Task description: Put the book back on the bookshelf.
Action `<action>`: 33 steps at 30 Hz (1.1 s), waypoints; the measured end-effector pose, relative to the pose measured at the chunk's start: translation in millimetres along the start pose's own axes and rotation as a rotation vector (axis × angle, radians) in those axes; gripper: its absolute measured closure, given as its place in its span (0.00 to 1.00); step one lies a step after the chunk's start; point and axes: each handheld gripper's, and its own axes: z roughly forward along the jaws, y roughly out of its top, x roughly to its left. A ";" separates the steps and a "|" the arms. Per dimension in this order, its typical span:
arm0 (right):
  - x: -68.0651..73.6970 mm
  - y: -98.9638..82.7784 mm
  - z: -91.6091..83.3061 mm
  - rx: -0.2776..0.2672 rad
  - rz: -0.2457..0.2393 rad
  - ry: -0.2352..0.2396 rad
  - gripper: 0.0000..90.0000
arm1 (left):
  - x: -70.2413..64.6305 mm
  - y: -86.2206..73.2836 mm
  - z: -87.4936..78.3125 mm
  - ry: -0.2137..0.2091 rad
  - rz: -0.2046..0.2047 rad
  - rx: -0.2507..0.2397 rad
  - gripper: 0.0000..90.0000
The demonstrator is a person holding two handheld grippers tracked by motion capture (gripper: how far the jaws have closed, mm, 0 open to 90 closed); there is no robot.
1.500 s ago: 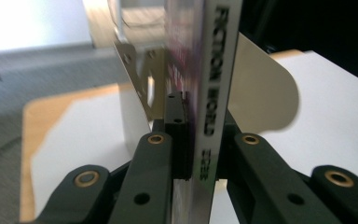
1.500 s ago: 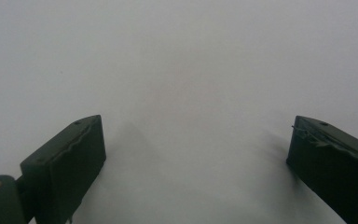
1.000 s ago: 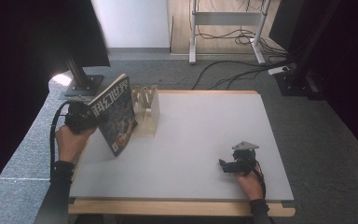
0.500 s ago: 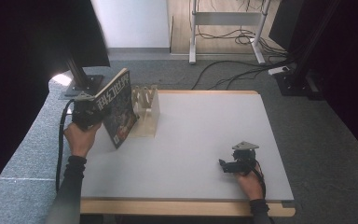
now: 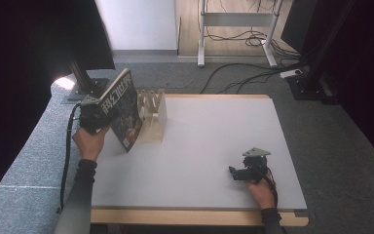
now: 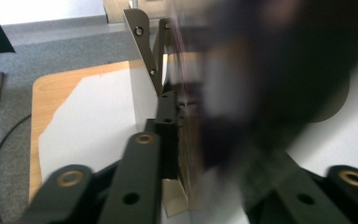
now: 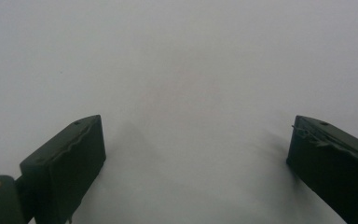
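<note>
A book with a dark illustrated cover (image 5: pixel 125 110) stands on its lower edge at the table's far left, tilted against a pale wooden slotted rack (image 5: pixel 154 116). My left gripper (image 5: pixel 103 115) is at the book's spine side. Its jaws have just been opening, with the book (image 6: pixel 242 79) still between them and blurred against the sharp black finger (image 6: pixel 166 135). The rack's screwed end piece (image 6: pixel 142 42) rises just beyond. My right gripper (image 5: pixel 233 172) rests near the table's front right; its jaws stand wide apart (image 7: pixel 196 154) over bare white table (image 7: pixel 182 56) with nothing between them.
The white tabletop (image 5: pixel 214 126) has a wooden rim and sits on grey carpet. A monitor stand's base (image 5: pixel 90 87) stands just off the far left corner. Cables and a desk frame (image 5: pixel 233 29) lie on the floor beyond the far edge.
The left hand has shifted the book a little toward the rack and lowered it, so it now leans on the rack. The right gripper has stayed put.
</note>
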 end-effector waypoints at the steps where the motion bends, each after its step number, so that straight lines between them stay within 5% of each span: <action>1: 0.1 0.0 0.0 0.000 -0.001 -0.001 0.04 | 1.2 0.3 -0.8 0.000 -0.007 0.001 0.72; 7: 0.1 0.1 0.1 0.000 0.000 -0.001 0.04 | 8.7 0.5 -10.6 -0.054 -0.040 -0.029 0.41; 17: 0.0 0.2 -0.1 0.001 -0.002 -0.001 0.04 | 9.0 -4.2 -34.6 -0.090 -0.027 -0.070 0.17; 27: 0.1 0.4 0.0 -0.001 -0.004 -0.001 0.04 | -3.5 -12.2 -57.8 -0.114 0.023 -0.076 0.06; 33: 0.0 0.4 0.0 -0.001 -0.005 -0.001 0.04 | -22.2 -18.7 -67.1 -0.143 0.094 -0.048 0.00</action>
